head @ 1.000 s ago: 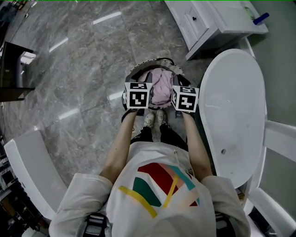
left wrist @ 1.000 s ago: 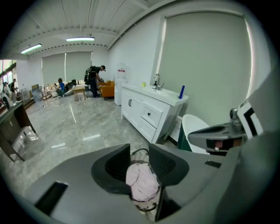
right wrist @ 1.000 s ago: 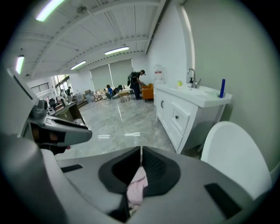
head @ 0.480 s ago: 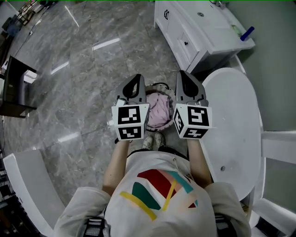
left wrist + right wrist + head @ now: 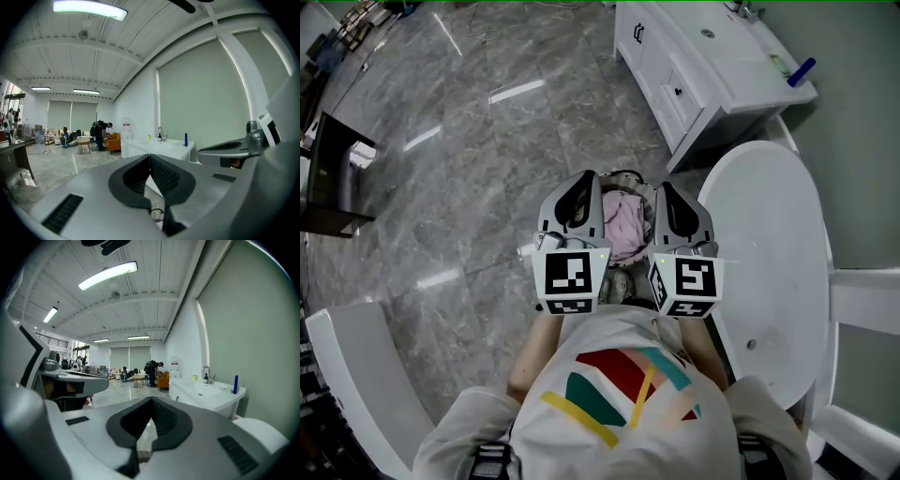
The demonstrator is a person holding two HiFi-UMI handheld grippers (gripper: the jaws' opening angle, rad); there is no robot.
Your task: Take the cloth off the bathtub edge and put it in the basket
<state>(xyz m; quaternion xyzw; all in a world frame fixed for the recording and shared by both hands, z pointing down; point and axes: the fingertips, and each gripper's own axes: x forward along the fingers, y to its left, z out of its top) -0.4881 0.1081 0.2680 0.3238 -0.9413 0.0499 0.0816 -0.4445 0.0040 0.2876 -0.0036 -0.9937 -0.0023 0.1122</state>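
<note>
Held side by side, just apart, close before the chest: grey two-jaw left gripper (image 5: 583, 178) with black-and-white marker cube, and matching grey right gripper (image 5: 667, 187). Both pointing forward, jaws pressed together on nothing. Bare left forearm (image 5: 531, 347) and bare right forearm (image 5: 703, 345) tucked in beneath.

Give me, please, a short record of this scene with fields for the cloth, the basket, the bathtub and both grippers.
cloth: pink, lying inside the basket
basket: beside the bathtub, seen between the two grippers
bathtub: white, no cloth visible on its edge
left gripper: jaws shut, nothing between them
right gripper: jaws shut, nothing between them
</note>
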